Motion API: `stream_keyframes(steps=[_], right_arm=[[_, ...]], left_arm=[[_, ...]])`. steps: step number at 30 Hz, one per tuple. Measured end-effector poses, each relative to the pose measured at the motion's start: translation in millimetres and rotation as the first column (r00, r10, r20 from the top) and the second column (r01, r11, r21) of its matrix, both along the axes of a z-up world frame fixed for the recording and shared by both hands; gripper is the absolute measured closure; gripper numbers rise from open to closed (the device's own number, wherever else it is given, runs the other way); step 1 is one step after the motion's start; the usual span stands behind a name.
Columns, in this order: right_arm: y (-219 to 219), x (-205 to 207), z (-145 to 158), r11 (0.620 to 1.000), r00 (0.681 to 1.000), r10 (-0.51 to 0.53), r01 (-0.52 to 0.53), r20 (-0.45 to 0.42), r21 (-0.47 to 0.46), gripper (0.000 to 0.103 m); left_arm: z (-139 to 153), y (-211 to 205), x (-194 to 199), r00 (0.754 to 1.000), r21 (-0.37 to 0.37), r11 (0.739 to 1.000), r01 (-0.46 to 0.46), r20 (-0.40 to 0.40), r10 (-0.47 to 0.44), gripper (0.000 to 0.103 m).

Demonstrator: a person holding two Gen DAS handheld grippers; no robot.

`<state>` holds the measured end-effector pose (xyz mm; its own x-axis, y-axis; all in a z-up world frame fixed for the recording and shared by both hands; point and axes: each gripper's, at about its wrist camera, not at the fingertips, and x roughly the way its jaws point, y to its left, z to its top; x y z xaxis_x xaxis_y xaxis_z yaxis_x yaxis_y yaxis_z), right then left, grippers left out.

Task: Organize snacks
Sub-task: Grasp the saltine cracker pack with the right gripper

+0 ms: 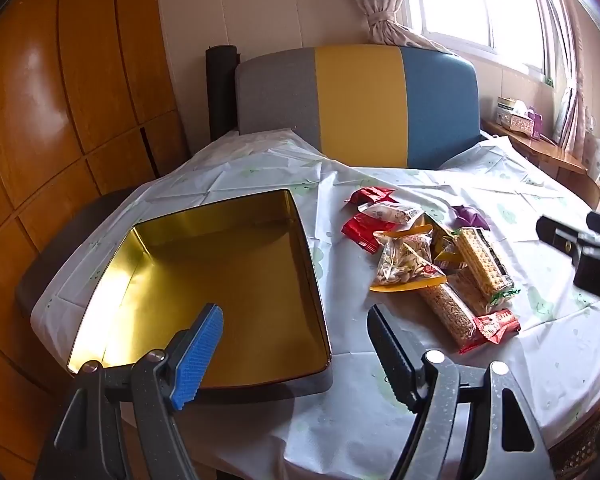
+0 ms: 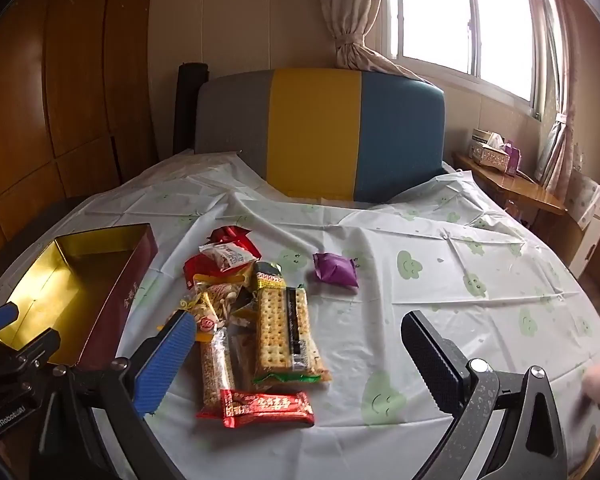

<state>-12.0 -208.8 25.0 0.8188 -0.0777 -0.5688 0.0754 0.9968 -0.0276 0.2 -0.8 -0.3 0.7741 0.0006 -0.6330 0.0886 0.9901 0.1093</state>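
Observation:
An open tin box with a gold inside (image 1: 228, 276) stands on the table at the left; it also shows in the right wrist view (image 2: 72, 280). A pile of snack packets lies to its right: a cracker pack (image 2: 286, 328), a red bar (image 2: 266, 408), a nut bag (image 1: 404, 264) and a purple packet (image 2: 336, 270) set apart. My left gripper (image 1: 296, 320) is open and empty over the box's near right corner. My right gripper (image 2: 296, 328) is open and empty, above the near side of the pile.
The table has a white cloth with green smiley prints (image 2: 460, 280). A grey, yellow and blue chair back (image 2: 320, 132) stands behind the table. A wooden wardrobe (image 1: 60, 120) is at the left. A side table with tissue boxes (image 2: 496, 152) stands by the window.

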Motion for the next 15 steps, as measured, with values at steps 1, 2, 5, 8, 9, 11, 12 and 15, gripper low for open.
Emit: stream_keyframes(steps=[1,2,5,8,9,11,12,15], right_arm=[[-2,2,1,1.000,1.000,0.004,-0.004,0.000,-0.001,0.000],[-5,4,2,1.000,1.000,0.011,-0.011,-0.004,-0.004,0.000],[-11,13,6,0.999,0.999,0.041,-0.041,-0.020,-0.007,0.000],[-18,23,7,0.998,0.997,0.068,-0.069,-0.040,-0.013,0.000],[-20,26,8,0.997,0.996,0.075,-0.076,-0.048,-0.018,0.000],[-23,32,7,0.996,0.994,0.090,-0.092,-0.062,-0.023,0.000],[-24,34,6,0.995,0.993,0.099,-0.101,-0.070,-0.023,0.000],[-28,45,4,0.991,0.987,0.127,-0.130,-0.098,-0.028,0.000]], left_arm=[[0,0,0,1.000,0.002,1.000,0.001,-0.001,-0.001,0.027],[0,-1,0,1.000,0.004,1.000,0.002,-0.002,-0.002,0.027],[0,-5,-2,1.000,0.011,1.000,0.007,-0.004,-0.007,0.027],[0,-7,-4,1.000,0.019,1.000,0.012,-0.007,-0.012,0.027],[0,-8,-6,1.000,0.022,1.000,0.013,-0.009,-0.013,0.027],[-3,-6,-4,1.000,0.015,1.000,0.016,-0.014,-0.016,0.027],[-4,-7,0,1.000,0.028,0.999,0.020,-0.014,-0.020,0.027],[-6,-10,1,0.999,0.037,0.999,0.028,-0.022,-0.027,0.027]])
